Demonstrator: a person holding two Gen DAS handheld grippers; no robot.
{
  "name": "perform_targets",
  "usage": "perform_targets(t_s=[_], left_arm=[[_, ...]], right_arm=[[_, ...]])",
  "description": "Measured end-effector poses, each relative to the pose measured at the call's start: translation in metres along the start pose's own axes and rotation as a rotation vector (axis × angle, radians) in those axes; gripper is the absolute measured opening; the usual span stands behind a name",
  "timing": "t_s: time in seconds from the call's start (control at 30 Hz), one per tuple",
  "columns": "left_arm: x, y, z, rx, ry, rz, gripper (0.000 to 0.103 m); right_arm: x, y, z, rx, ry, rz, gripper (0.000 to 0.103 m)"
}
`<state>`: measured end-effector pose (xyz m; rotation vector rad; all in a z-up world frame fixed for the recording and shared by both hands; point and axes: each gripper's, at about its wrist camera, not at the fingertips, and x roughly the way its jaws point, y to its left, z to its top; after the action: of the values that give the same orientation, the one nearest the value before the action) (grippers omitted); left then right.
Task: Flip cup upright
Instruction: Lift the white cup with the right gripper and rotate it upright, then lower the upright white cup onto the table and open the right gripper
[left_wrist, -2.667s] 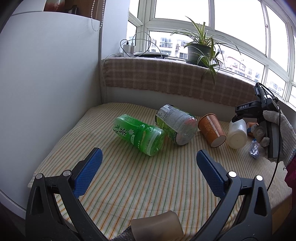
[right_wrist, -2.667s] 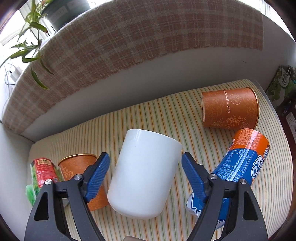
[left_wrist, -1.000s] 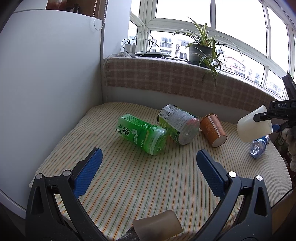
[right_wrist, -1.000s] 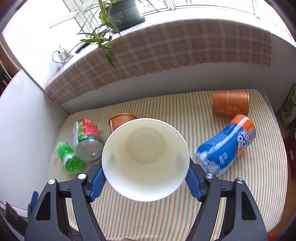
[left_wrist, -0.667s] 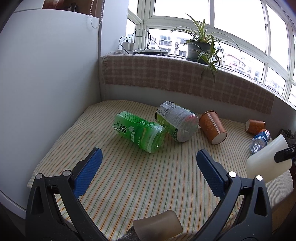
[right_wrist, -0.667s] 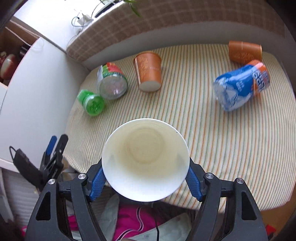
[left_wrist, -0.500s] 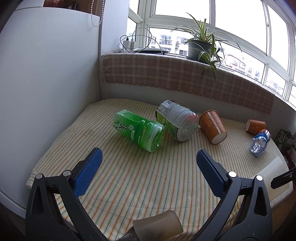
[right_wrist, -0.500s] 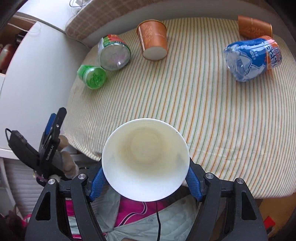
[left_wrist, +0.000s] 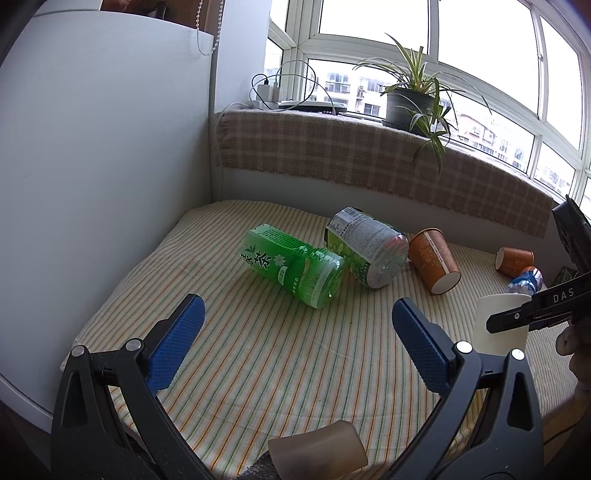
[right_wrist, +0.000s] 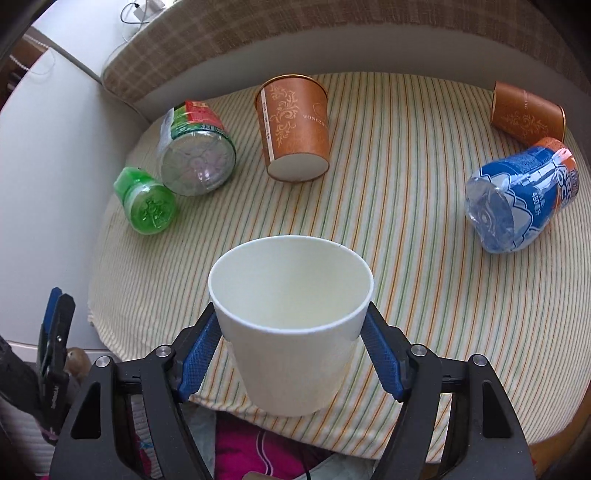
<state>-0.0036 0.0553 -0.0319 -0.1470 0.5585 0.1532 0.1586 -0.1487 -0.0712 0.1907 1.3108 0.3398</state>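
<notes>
My right gripper (right_wrist: 291, 345) is shut on a white paper cup (right_wrist: 291, 314), its blue pads pressed on both sides. The cup is upright, mouth up, near the front edge of the striped cloth; whether its base touches the cloth is hidden. In the left wrist view the white cup (left_wrist: 498, 325) stands at the right with the right gripper (left_wrist: 532, 315) clamped on it. My left gripper (left_wrist: 295, 339) is open and empty, low over the front of the cloth.
On the striped cloth (right_wrist: 406, 192) lie a green bottle (right_wrist: 147, 203), a clear bottle with a green label (right_wrist: 195, 147), an orange cup (right_wrist: 295, 133), a second orange cup (right_wrist: 524, 110) and a blue bottle (right_wrist: 517, 199). A checked sill with a potted plant (left_wrist: 410, 99) stands behind.
The right gripper has turned the white cup from mouth-toward-camera to upright and lowered it to the front of the cloth. The left gripper has stayed almost still.
</notes>
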Motion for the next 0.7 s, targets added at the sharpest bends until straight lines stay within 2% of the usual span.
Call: perform_targets(t_s=[0.23, 0.4, 0.53, 0.7], left_arm=[[0.007, -0.019, 0.001, 0.048, 0.048, -0.068, 0.103], [0.022, -0.043, 0.004, 0.057, 0.143, -0.215, 0.103], [0.045, -0.057, 0.009, -0.001, 0.257, -0.337, 0.103], [0.074, -0.085, 0.010, -0.023, 0.365, -0.430, 0.103]], right_arm=[[0.006, -0.013, 0.007, 0.021, -0.056, 0.033, 0.075], [-0.015, -0.026, -0.005, 0.060, -0.135, 0.099, 0.075], [-0.045, -0.033, -0.026, 0.056, -0.249, 0.110, 0.076], [-0.079, -0.047, -0.063, 0.067, -0.411, 0.040, 0.076]])
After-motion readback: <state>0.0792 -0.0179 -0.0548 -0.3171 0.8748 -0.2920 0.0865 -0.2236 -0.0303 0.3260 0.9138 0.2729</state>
